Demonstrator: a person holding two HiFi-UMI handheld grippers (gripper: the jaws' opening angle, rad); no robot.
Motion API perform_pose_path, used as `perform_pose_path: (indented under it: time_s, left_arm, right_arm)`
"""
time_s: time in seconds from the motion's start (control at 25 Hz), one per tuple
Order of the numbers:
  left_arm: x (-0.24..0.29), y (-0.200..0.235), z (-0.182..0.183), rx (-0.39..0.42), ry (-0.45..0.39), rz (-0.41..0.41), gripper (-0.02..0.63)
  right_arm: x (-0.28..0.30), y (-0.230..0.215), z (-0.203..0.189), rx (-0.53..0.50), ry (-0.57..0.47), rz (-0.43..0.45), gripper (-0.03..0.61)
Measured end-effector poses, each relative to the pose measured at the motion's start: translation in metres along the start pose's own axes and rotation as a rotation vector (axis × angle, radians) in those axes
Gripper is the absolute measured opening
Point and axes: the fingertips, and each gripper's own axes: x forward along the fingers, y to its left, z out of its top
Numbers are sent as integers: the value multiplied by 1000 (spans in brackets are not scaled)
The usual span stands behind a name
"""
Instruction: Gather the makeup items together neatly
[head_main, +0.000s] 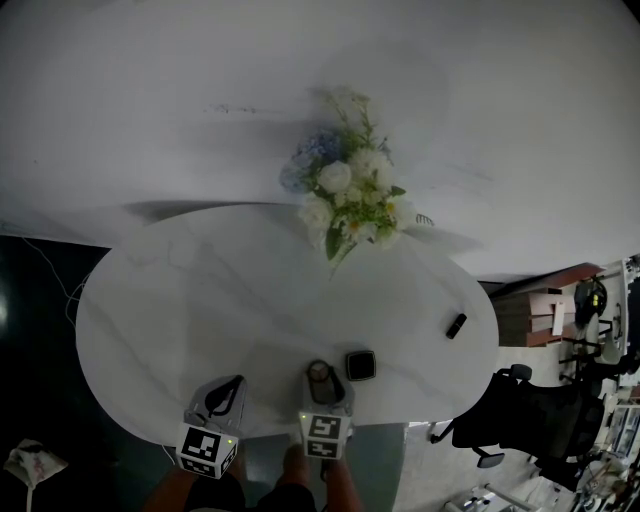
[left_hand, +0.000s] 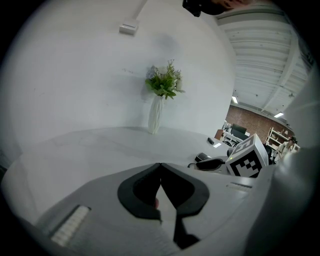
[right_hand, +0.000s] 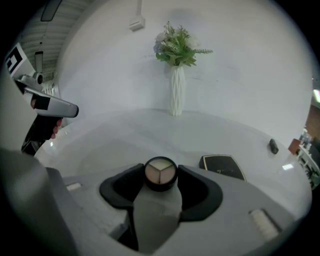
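Observation:
A round eyeshadow compact (right_hand: 160, 174) with three pale shades sits between the jaws of my right gripper (right_hand: 160, 176), which is shut on it just above the near edge of the white oval table (head_main: 200, 290). In the head view the round compact (head_main: 319, 375) shows at that right gripper (head_main: 322, 380). A square black compact (head_main: 360, 364) lies flat right beside it, the same square compact (right_hand: 222, 166) to the right of the jaws. A small black tube (head_main: 456, 325) lies far off toward the table's right rim. My left gripper (left_hand: 160, 166) stands shut with nothing in it, left of the right one.
A white vase of flowers (head_main: 345, 195) stands at the table's far edge against the wall. A black office chair (head_main: 530, 410) and shelving are off the table's right side. A pale bag (head_main: 30, 462) lies on the dark floor at lower left.

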Motion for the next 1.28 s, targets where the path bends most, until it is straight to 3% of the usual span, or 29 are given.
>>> perform_pose_path:
  time_s: [0.72, 1.28]
  left_arm:
    - [-12, -6, 28, 28, -59, 15, 11]
    - [-47, -48, 151, 116, -284, -6, 11]
  right_arm:
    - [-23, -6, 28, 29, -98, 10, 273]
    - [-140, -50, 150, 26, -384, -44, 272]
